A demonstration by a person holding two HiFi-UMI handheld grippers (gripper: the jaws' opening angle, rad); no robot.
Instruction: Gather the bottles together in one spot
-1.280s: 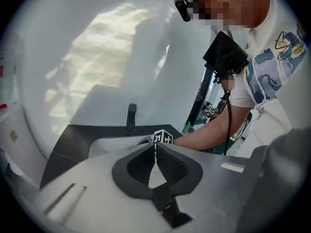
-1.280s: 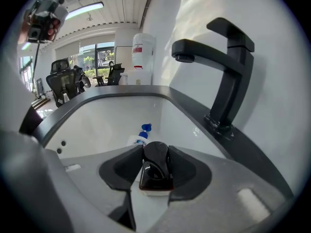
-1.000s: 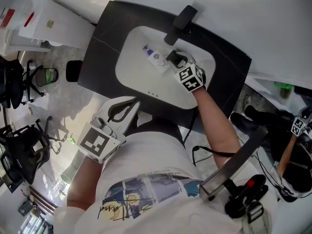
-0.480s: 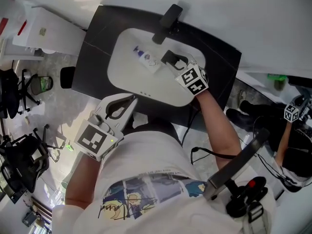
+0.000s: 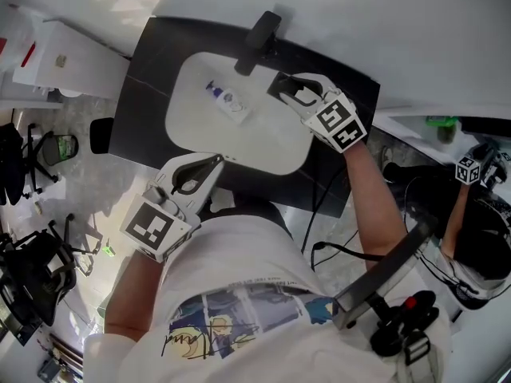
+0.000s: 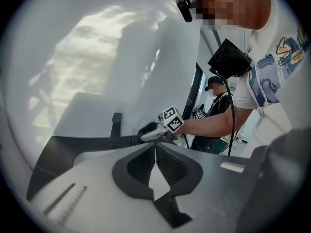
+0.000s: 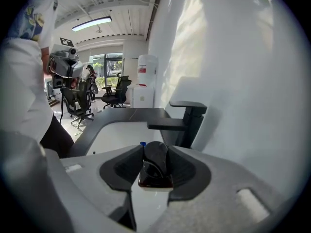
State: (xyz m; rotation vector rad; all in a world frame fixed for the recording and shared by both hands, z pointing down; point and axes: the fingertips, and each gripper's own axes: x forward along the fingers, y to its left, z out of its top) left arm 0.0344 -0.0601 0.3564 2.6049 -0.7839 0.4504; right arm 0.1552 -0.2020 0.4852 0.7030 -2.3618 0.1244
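A small dark bottle (image 7: pixel 155 165) sits between the jaws of my right gripper (image 5: pixel 294 94), which is shut on it and held above the back right rim of the white sink (image 5: pixel 192 130), close to the black faucet (image 5: pixel 257 38). In the head view the dark bottle (image 5: pixel 281 86) shows at the jaw tips. A pale bottle with a blue cap (image 5: pixel 226 102) lies in the sink basin; its cap (image 7: pixel 143 143) peeks over the jaws in the right gripper view. My left gripper (image 5: pixel 196 175) hangs at the sink's near edge, shut and empty, its tips (image 6: pixel 155 148) meeting.
The sink is set in a black counter (image 5: pixel 140 94) against a white wall. Office chairs (image 5: pixel 32 146) stand on the floor to the left. Another person with a marker cube (image 5: pixel 467 170) is at the right, near a green bottle (image 5: pixel 441 124).
My right gripper has risen out of the sink with the dark bottle and moved toward the back right rim by the faucet. The left gripper has shifted only slightly.
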